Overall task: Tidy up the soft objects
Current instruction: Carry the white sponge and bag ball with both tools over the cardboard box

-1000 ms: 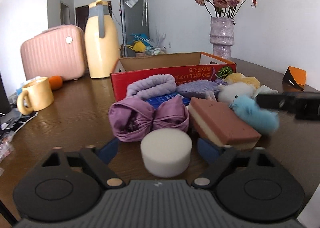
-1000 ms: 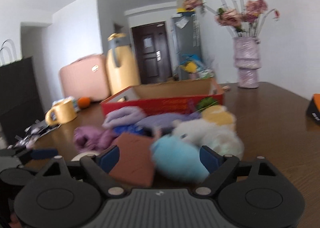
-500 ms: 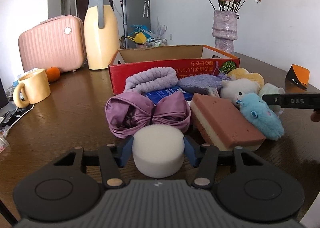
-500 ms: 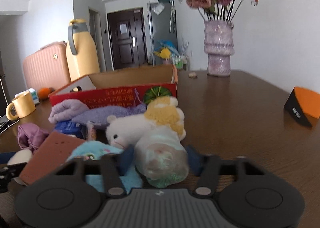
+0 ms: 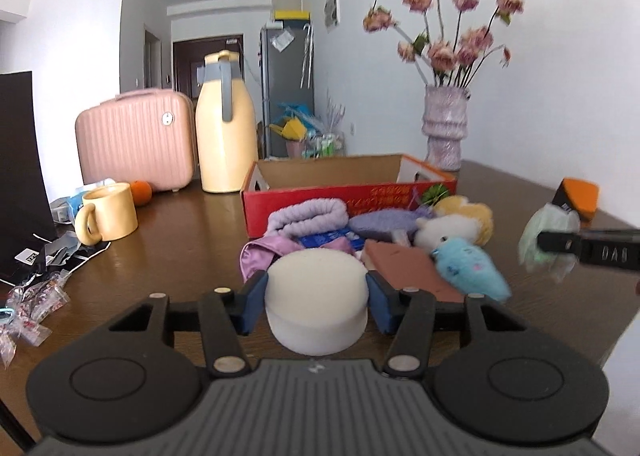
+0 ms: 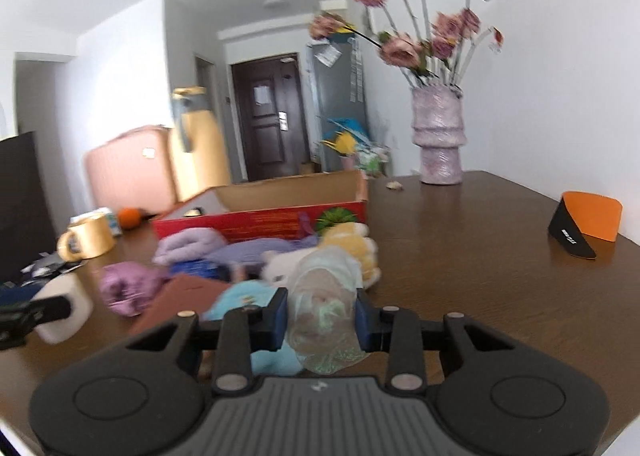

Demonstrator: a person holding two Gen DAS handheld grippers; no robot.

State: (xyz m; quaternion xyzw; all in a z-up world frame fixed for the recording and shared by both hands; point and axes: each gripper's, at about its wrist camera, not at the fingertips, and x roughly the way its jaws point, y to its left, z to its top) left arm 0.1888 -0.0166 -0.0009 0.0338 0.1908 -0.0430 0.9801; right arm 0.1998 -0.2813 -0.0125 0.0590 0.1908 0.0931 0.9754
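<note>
Both claws lifted: left (image 5: 316, 298) gripping sponge (image 5: 316, 292); right (image 6: 321, 320) closing, seemingly bagged toy (image 6: 324, 308)

Right gripper (image 6: 321, 320) closing on clear pouch (image 6: 325, 312), pads pressing its sides. Behind: blue plush (image 6: 244, 300), white plush (image 6: 280, 266), red box (image 6: 260, 222). At left: white sponge (image 6: 70, 306).

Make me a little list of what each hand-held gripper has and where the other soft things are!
left hand-held gripper: shut on white round sponge
right hand-held gripper: jaws closing on clear crinkly bag
box: red, open top, looks empty
pile in front of box: blue plush, brown sponge, purple scrunchie
table: dark wood
</note>
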